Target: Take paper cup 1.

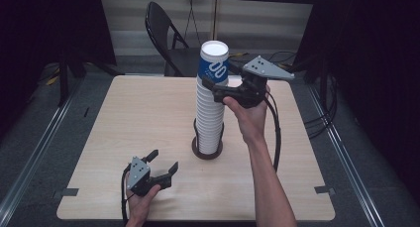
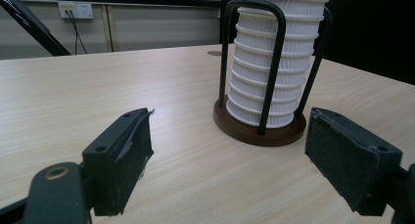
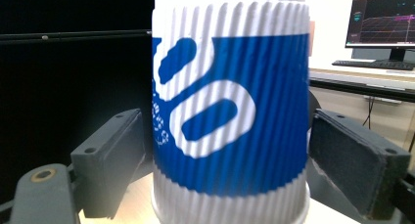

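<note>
Reaching for: the top cup (image 1: 214, 63), blue-banded and upside down, which crowns a tall stack of white ribbed cups (image 1: 209, 115) near the middle of the tabletop (image 1: 129, 118), a little toward its far edge.
Right gripper: the right gripper (image 1: 220, 85) is level with the top cup, jaws spread to either side of the blue band; in the right gripper view the pads (image 3: 115, 160) flank the cup, and contact cannot be told, so it reads as open and about to close.
Holder: the stack sits in a black wire holder (image 2: 274, 62) on a round dark wooden base (image 2: 254, 131), upright.
Left gripper: the left gripper (image 1: 161, 165) hovers low near the tabletop's near edge, jaws wide apart and empty, pointed at the holder's base.
Progress: judged early; the top cup is not yet lifted, and the whole stack looks intact.
Left to do: closing on the cup, pulling it free of the stack, setting it down.
Beyond: a black folding chair (image 1: 166, 36) stands past the far edge.
</note>
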{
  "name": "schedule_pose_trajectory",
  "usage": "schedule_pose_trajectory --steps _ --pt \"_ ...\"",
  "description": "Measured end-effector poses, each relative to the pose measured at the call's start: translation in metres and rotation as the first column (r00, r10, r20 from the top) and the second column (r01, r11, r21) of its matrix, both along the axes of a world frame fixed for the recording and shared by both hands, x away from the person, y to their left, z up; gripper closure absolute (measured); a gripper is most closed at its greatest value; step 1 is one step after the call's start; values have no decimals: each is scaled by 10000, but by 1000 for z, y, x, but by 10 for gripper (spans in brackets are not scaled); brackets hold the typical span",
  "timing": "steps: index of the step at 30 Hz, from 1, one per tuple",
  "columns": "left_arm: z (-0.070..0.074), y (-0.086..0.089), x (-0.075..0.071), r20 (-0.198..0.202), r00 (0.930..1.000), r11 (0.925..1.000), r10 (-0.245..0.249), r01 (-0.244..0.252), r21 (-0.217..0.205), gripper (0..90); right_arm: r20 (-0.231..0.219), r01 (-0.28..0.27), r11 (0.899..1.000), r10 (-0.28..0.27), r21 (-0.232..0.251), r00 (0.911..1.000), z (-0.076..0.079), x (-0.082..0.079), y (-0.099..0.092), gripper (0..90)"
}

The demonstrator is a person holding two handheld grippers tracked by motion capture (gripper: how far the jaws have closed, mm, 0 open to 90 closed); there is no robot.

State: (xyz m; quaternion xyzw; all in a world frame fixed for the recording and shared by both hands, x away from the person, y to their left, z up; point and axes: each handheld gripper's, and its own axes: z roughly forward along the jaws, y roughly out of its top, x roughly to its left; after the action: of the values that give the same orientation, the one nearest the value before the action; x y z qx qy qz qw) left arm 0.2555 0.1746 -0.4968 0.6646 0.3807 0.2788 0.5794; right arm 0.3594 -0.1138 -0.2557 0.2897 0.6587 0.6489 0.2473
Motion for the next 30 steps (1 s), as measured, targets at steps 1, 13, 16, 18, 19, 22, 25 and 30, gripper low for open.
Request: schedule_pose_trajectory --steps 1,13,16,18,19,22,25,30 --pt "0 0 0 -11 10000 10000 7 -7 -37 174 -24 -43 10000 43 -32 10000 0 2 2 134" --pt "0 1 -1 17 10000 9999 74 -74 -96 173 -315 -32 10000 29 -82 9995 -3 10 7 181" --pt "0 1 -1 13 10000 9999 45 -45 -96 173 -282 -38 9999 35 -93 9996 -3 10 7 182" --pt "0 1 -1 7 10000 9999 42 -42 -107 174 -238 -51 10000 49 -68 9997 -2 10 7 184" --pt "0 1 -1 9 10000 9999 42 -42 -115 174 -237 -54 10000 53 -43 9997 -2 10 7 185" --pt "0 1 -1 15 10000 9999 44 -44 -96 174 -165 -61 10000 62 36 9998 -1 10 6 187" --pt "0 1 -1 7 10000 9999 41 -41 -108 175 -97 -106 9999 107 92 9999 3 10 6 188" --pt "0 1 -1 -1 10000 9999 40 -40 -111 174 7 -134 9999 134 79 9999 7 10 6 191"
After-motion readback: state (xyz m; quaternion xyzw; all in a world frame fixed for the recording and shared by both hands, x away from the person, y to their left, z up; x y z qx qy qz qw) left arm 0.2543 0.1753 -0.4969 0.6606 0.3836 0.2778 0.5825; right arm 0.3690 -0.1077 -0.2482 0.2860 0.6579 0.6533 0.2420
